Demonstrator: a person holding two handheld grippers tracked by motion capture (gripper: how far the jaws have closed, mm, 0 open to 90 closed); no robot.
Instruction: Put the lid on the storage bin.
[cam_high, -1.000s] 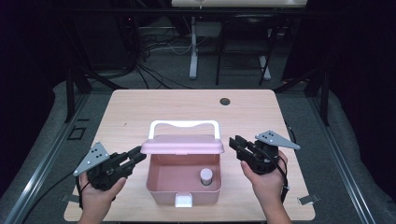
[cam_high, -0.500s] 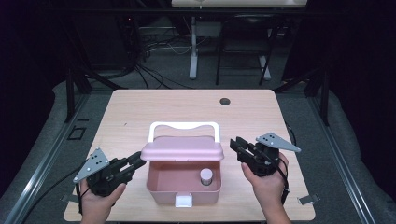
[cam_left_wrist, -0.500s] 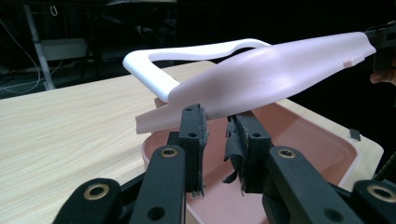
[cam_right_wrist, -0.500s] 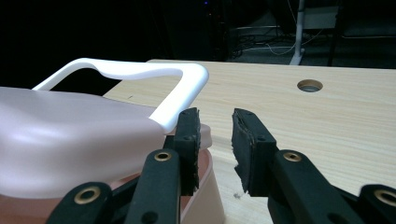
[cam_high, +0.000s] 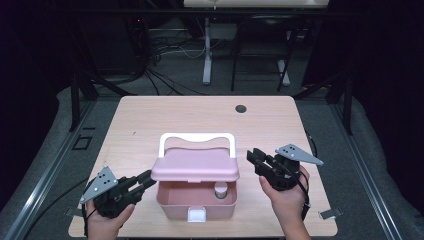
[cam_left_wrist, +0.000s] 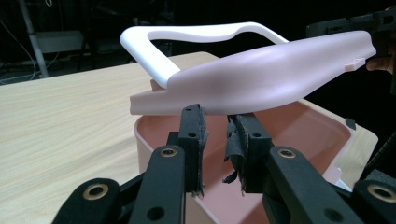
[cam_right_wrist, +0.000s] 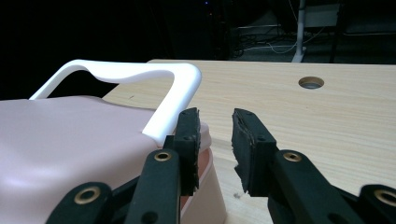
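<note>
One pink box (cam_high: 197, 200) sits near the front edge of the wooden worktop (cam_high: 150, 120), between the two grippers. Its pink lid (cam_high: 196, 167) is lifted and tilted over the box, with a white handle (cam_high: 197, 137) at the back. A small jar (cam_high: 220, 190) stands inside the box, and a white latch (cam_high: 197, 215) is on the front wall. The left gripper (cam_high: 145, 179) is just beside the box's left side, fingers (cam_left_wrist: 192, 135) apart and holding nothing. The right gripper (cam_high: 254, 159) is just beside the lid's right end, fingers (cam_right_wrist: 247, 140) apart and holding nothing too.
</note>
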